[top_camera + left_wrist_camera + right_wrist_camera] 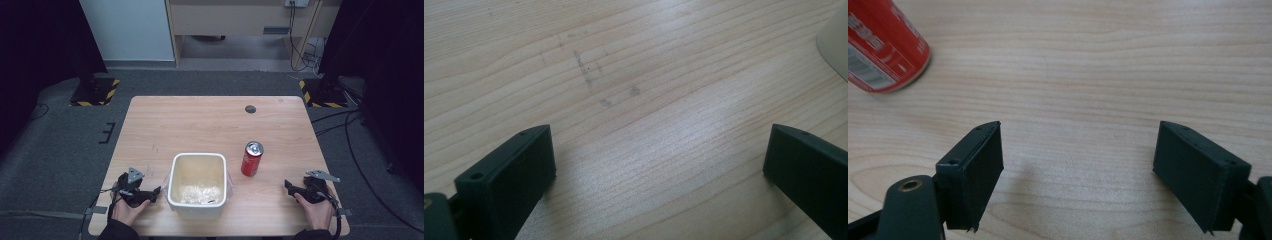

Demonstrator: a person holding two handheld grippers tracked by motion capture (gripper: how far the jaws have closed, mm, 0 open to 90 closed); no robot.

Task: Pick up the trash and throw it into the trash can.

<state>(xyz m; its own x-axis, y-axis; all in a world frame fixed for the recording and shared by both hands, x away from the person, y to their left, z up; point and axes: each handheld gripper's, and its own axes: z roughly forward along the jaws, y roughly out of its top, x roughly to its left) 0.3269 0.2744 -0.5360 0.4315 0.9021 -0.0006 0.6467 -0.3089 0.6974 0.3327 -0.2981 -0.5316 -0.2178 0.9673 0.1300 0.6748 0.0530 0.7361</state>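
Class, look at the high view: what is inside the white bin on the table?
The white bin holds crumpled clear or whitish material on its floor. Anything beneath that material is covered.

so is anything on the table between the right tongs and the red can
No. Bare wood lies between the right tongs and the red can, which stands upright beside the white bin.

Light wooden table [200, 120]: white tub [197, 185] near front edge, red can [251, 158] upright just beside it, apart.
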